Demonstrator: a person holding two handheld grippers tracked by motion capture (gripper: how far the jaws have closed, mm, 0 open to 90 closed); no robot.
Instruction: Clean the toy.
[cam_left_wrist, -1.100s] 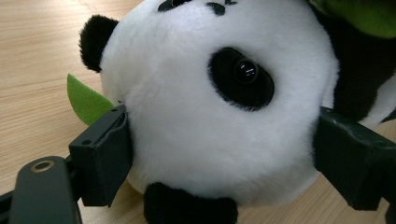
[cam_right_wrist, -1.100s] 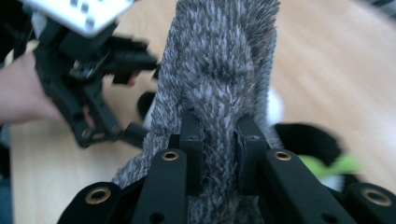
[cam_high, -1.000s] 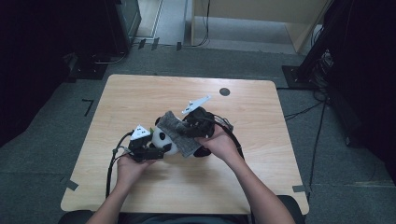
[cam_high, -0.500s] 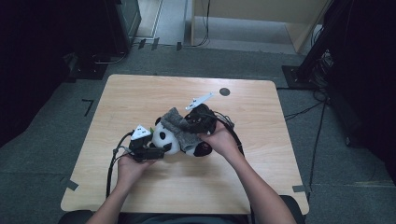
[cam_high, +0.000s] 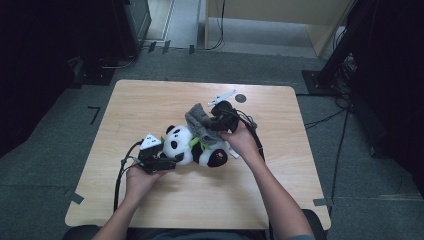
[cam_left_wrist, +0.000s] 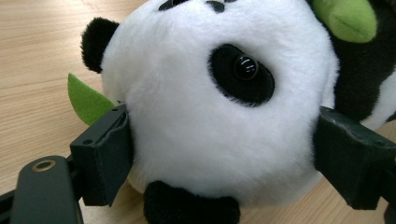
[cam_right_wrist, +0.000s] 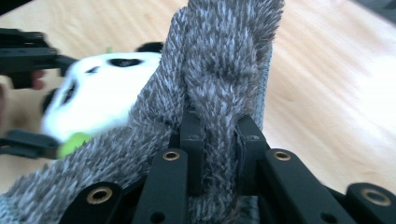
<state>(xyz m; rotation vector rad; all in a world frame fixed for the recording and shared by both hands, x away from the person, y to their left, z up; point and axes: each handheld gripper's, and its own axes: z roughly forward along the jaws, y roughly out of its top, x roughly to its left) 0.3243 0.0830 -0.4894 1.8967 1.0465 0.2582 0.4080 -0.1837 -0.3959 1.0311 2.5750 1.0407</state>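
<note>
From above, the left tongs (cam_high: 172, 161) clasp the head of a toy panda (cam_high: 195, 147) lying on the table (cam_high: 150, 105), and the right tongs (cam_high: 212, 125) pinch a grey furry cloth (cam_high: 197, 120) over its body. The left gripper view has the panda's head (cam_left_wrist: 219, 107) squeezed between both jaws. In the right gripper view, the narrow jaws nip a fold of the cloth (cam_right_wrist: 219, 79), the panda just beyond.

High view looks down; both tool views closely share the panda (cam_left_wrist: 219, 116).
</note>
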